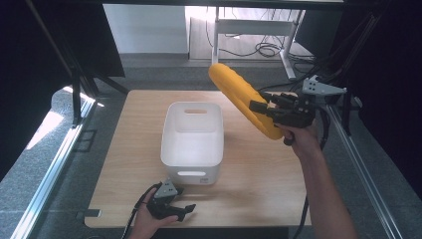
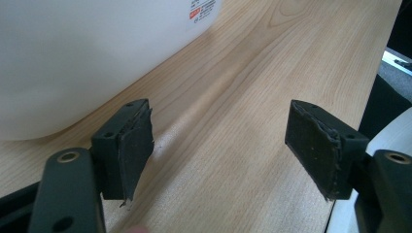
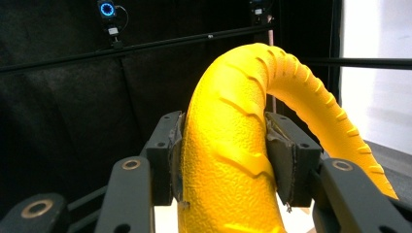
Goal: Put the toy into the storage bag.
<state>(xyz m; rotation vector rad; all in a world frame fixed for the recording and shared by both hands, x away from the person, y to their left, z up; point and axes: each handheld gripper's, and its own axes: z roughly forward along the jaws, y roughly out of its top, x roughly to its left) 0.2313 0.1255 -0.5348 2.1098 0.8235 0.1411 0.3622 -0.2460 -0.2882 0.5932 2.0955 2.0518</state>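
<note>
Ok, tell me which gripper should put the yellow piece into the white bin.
Right. The right gripper is already shut on the yellow ridged piece, held in the air beside the white bin. The left gripper rests open and empty on the table at the bin's near end.

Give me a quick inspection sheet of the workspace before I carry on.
Surface: wooden table, bare apart from the bin.
Job's things: yellow curved toy held in the air right of the white bin; bin looks empty.
Clutter: nothing seen.
Grippers: right gripper clamped on the toy; left gripper open, low at the table's near edge.
Cables: loose cables on the floor beyond the table.
Surroundings: dark curtains, metal frame.
</note>
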